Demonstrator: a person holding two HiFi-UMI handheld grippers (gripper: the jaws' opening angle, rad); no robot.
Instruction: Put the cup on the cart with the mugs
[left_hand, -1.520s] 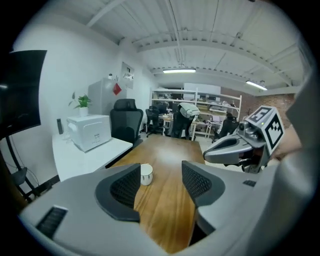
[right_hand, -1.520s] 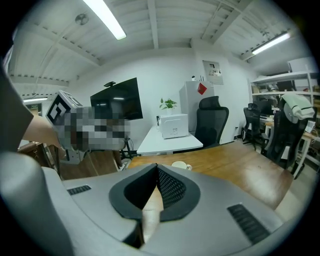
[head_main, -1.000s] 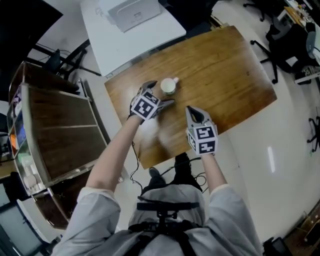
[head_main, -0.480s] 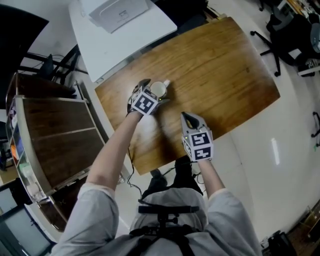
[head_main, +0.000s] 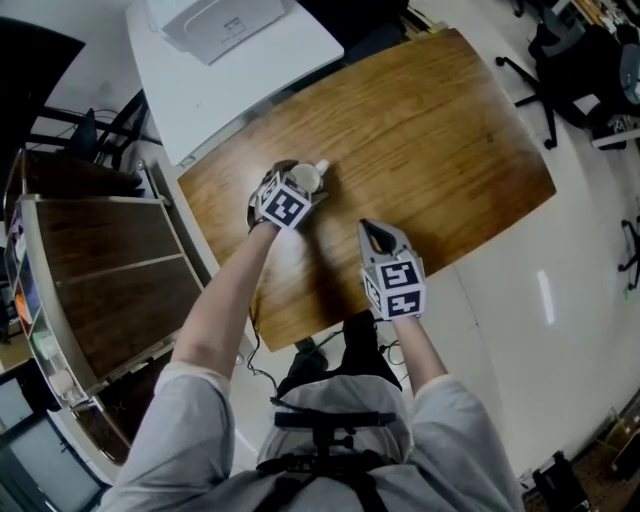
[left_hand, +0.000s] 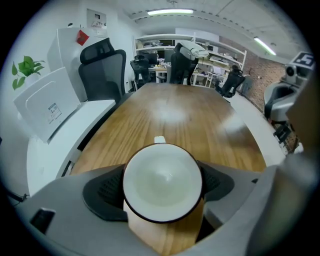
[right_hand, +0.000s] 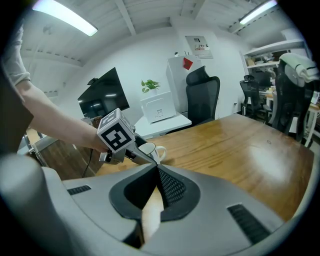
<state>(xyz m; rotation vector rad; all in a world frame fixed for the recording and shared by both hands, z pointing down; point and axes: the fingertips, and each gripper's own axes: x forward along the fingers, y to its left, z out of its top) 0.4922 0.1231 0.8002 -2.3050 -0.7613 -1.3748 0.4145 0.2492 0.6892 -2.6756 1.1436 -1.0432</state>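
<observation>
A white cup with a dark rim stands upright on the wooden table, near its left end. My left gripper reaches around it, and its jaws are closing. In the left gripper view the cup fills the gap, its rim meeting the dark pads on both sides, handle pointing away. My right gripper hovers over the table's near edge, shut with nothing in it. In the right gripper view its tips meet, and the cup shows beyond them.
A wood-topped cart with a metal frame stands left of the table. A white desk carrying a white box adjoins the table's far left. Office chairs stand at the far right. Cables lie on the floor by my feet.
My left gripper has moved forward, so the cup that stood just ahead of its jaws is now between them. The right gripper has stayed shut near the table's edge.
</observation>
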